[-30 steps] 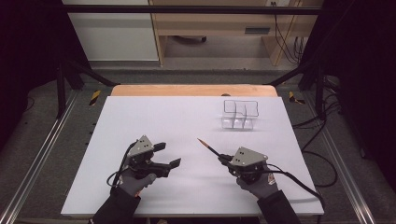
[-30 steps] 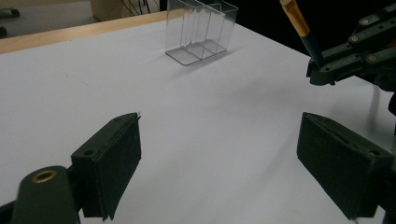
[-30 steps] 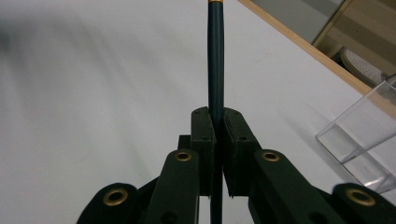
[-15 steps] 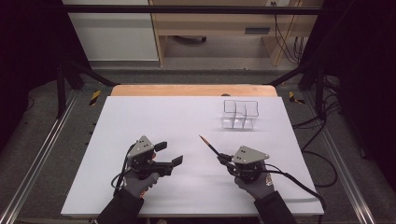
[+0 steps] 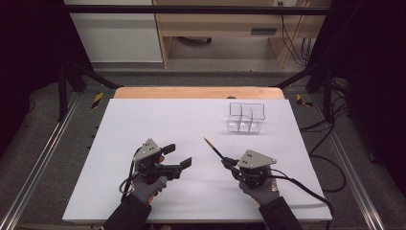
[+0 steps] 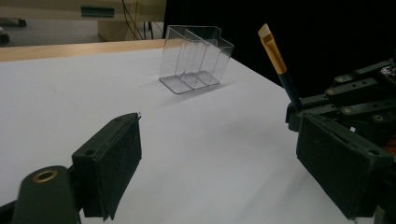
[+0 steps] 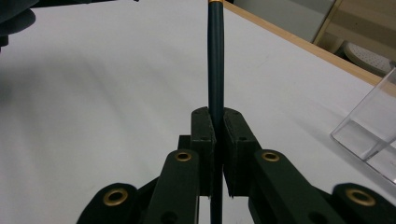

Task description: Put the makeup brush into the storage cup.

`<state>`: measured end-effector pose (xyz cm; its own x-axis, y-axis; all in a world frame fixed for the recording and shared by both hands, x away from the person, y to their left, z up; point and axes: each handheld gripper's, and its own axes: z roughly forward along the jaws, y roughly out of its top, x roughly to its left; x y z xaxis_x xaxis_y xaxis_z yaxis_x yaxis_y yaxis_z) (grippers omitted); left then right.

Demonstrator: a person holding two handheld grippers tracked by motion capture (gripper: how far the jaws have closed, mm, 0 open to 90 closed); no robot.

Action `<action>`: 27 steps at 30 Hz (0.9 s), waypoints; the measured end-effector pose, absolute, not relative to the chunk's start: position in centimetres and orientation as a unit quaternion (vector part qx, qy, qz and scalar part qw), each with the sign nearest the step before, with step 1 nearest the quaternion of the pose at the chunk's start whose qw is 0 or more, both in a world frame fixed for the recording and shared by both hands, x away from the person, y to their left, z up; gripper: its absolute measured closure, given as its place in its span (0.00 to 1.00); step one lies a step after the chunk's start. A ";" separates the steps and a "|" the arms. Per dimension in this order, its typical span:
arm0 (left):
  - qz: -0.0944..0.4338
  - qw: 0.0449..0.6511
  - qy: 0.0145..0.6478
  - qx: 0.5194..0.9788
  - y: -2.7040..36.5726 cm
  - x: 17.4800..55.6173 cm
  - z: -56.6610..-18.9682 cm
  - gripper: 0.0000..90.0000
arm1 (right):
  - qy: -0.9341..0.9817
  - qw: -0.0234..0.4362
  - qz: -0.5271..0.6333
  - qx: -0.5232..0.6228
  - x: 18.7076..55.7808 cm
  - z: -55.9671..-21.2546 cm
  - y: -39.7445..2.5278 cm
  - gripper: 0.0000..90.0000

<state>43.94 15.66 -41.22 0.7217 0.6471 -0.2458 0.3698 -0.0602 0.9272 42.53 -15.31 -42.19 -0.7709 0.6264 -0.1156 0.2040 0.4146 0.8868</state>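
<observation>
Brush [image 5: 214,149], dark-handled with a gold ferrule, is clamped in the right gripper [image 5: 229,164] near the table's front edge (bristles pointing up toward the far edge), while the left gripper [image 5: 178,156] gapes wide beside it and the clear divided organizer [image 5: 246,116] sits empty by the far right corner.

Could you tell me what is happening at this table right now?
A person works at a white table with a gripper in each hand. The right gripper is shut on a thin dark-handled brush, its gold ferrule and pale tip pointing up and away from the person. The left gripper is open and holds nothing. A clear plastic organizer with several compartments stands farther back on the table, apart from both grippers.
</observation>
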 end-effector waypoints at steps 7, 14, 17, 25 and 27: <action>0.113 0.604 0.354 0.705 14.8 44.0 -40.9 0.16 | 0.807 0.220 0.485 0.256 42.5 -42.1 -15.2 0.94; 0.106 0.617 0.351 0.696 13.6 44.3 -40.6 0.17 | 0.805 0.220 0.488 0.258 42.4 -42.1 -15.3 0.94; 0.104 0.623 0.350 0.692 13.0 44.3 -40.5 0.17 | 0.803 0.221 0.489 0.260 42.4 -42.0 -15.3 0.94; 0.093 0.633 0.355 0.682 11.9 44.5 -40.6 0.19 | 0.796 0.222 0.496 0.268 42.4 -41.9 -15.3 0.94; 0.087 0.637 0.356 0.679 11.7 44.6 -40.6 0.19 | 0.794 0.222 0.499 0.269 42.4 -41.9 -15.3 0.94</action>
